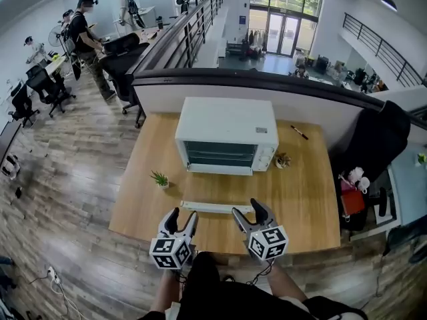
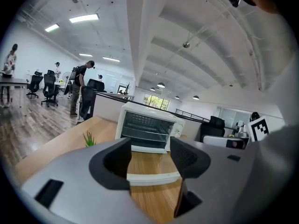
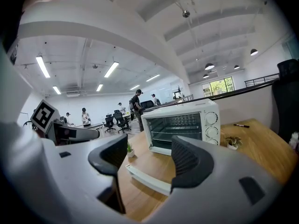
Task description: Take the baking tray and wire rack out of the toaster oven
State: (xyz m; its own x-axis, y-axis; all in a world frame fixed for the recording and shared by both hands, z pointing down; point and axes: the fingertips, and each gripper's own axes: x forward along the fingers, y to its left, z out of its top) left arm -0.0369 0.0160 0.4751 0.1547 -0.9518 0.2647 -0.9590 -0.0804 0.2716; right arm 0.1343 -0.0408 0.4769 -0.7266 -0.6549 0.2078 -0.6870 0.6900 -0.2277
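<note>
Wire rack (image 2: 147, 133) is seen inside the toaster oven (image 1: 225, 135) — judged light, stiff, best gripped at its front bar; left gripper (image 1: 183, 216) and right gripper (image 1: 247, 211) are held with jaws apart — empty.

Open-plan office w/ mezzanine: black swivel office chairs (image 1: 47, 85) at dark work desks (image 1: 127, 45), standing people (image 1: 83, 25) at workstations, long white ceiling strip lights (image 2: 84, 18), black metal balcony railing (image 1: 193, 25), glass entrance doors (image 1: 280, 32) on lower level.

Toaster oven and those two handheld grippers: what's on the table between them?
A long white bar lies crosswise just ahead of the left gripper and right gripper; from it to the toaster oven is bare table, seen in head view.
</note>
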